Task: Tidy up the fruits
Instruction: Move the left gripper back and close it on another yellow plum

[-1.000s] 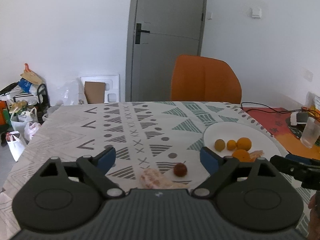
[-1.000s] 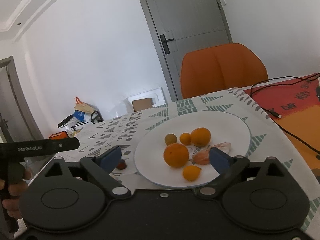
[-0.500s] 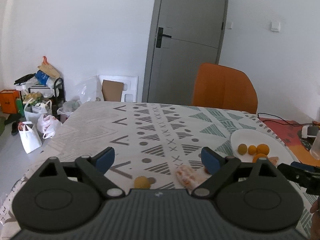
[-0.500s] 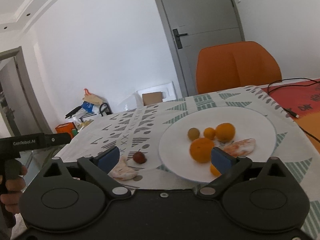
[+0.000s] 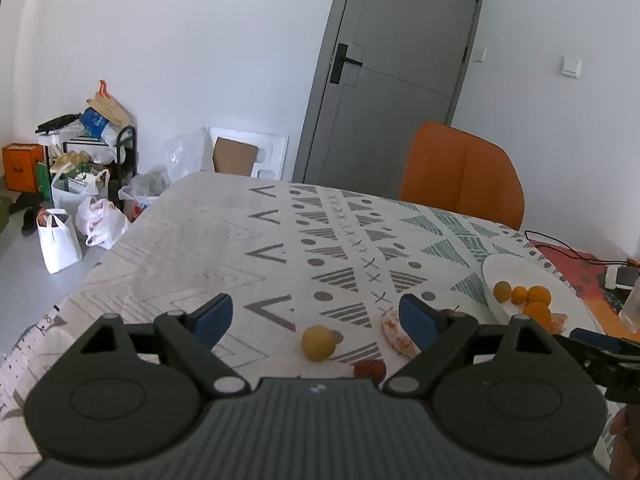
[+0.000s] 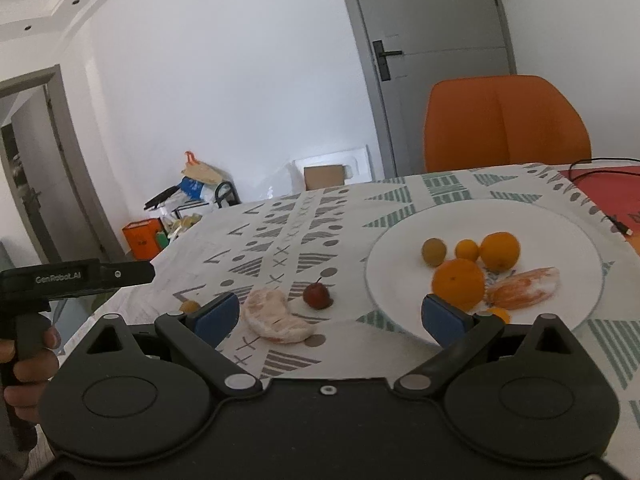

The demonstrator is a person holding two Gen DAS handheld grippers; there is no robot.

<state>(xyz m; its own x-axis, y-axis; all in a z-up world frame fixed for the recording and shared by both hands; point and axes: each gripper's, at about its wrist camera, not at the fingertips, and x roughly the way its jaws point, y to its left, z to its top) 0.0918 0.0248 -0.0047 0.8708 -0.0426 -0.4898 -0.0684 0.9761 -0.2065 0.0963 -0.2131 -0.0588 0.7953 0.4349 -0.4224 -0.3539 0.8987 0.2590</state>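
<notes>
Now the left gripper (image 5: 316, 316), fingers apart and empty, lines up on the yellow fruit (image 5: 318, 342) loose on the counter (image 5: 224, 240), left of the plate (image 6: 520, 216). Next: lower, close, carry it over. Right gripper (image 6: 332, 316) also gapes empty.

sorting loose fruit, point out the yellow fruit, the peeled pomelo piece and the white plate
yellow fruit (image 5: 318, 342), left wrist view, middle of its round body
peeled pomelo piece (image 6: 276, 317), right wrist view, middle of its pale flesh
white plate (image 6: 560, 232), right wrist view, bare patch behind the oranges
</notes>
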